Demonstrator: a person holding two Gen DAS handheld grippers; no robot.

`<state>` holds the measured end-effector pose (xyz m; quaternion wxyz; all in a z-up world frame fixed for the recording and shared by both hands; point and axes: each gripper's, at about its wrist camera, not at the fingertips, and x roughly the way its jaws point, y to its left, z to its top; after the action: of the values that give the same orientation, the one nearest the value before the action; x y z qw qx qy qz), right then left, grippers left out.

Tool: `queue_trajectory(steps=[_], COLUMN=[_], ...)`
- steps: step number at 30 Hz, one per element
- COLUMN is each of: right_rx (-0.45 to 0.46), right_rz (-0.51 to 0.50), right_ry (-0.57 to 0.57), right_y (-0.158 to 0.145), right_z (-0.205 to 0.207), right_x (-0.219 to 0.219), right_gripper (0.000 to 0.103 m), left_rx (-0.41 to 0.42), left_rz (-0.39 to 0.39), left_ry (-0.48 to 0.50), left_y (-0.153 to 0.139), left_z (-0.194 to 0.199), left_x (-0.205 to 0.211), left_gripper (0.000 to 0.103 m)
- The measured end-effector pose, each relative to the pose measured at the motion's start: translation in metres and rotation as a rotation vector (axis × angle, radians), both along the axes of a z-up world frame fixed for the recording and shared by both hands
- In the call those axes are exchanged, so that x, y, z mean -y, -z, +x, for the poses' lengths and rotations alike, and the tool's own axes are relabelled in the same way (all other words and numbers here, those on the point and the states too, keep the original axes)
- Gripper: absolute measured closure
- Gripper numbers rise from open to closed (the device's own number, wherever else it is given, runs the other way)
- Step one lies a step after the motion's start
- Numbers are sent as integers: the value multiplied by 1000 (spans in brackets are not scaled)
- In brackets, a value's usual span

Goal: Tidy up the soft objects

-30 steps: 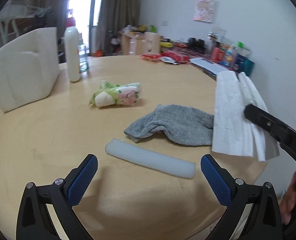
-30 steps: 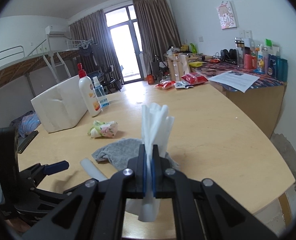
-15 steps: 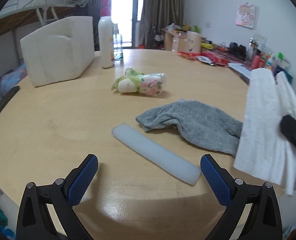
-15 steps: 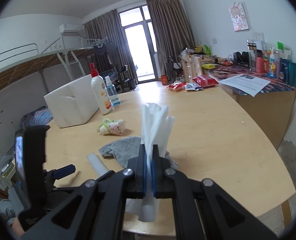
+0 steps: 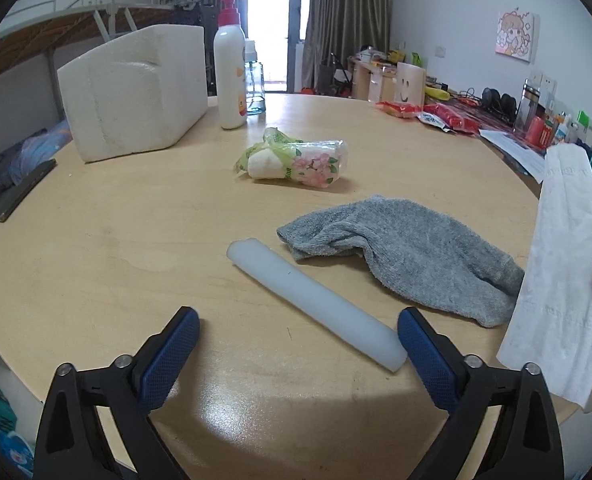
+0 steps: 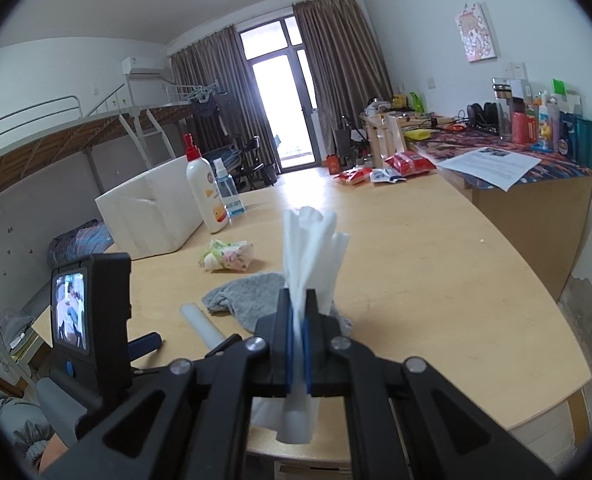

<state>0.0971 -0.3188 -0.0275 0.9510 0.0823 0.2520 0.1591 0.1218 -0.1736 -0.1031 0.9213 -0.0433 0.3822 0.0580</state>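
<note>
Left hand-held gripper (image 5: 298, 334): jaws wide, have just been closing slightly; near end of white foam strip (image 5: 312, 304) lies between pads, not yet pressed. You appear to be lining up for pickup.

Right hand-held gripper (image 6: 296, 342): clamped tight on folded white paper towel (image 6: 310, 248), held clear of surface (image 5: 96, 240), likely awaiting placement.

Beyond strip: grey cloth (image 5: 408, 256) crumpled just beside it. Farther out: floral tissue pack (image 5: 296, 160), then white foam box (image 5: 136, 88).

Left wrist: low over the tabletop (image 5: 96, 240), facing the balcony door.
Right wrist: higher, same heading.
Shared: gray towel (image 5: 408, 256) (image 6: 252, 292), foam box (image 5: 136, 92) (image 6: 152, 208).
</note>
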Motion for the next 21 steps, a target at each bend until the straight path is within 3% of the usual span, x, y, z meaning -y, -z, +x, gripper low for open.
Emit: queue_trajectory(steps=[2, 4, 7, 8, 18, 20, 21], right_rx=[1, 0, 4, 6, 9, 11, 12], right_rz=[3, 7, 14, 14, 13, 14, 13], right_ry=[1, 2, 1, 0, -16, -17, -18], right_y=[0, 1, 1, 0, 1, 0, -1], right_z=[0, -1, -2, -2, 1, 1, 1], right_x=[0, 0, 0, 0, -3, -5, -5], right_gripper=[97, 97, 97, 97, 97, 97, 97], left_rx=[-1, 6, 14, 17, 32, 32, 41], left_rz=[-14, -38, -78, -91, -171, -199, -198], left_ry=[3, 8, 27, 36, 180, 193, 209], left_y=[-1, -5, -7, -8, -11, -13, -15], left_z=[0, -1, -3, -4, -10, -10, -10], left_x=[-2, -6, -15, -16, -28, -28, -27], left_gripper=[29, 36, 64, 69, 91, 103, 103])
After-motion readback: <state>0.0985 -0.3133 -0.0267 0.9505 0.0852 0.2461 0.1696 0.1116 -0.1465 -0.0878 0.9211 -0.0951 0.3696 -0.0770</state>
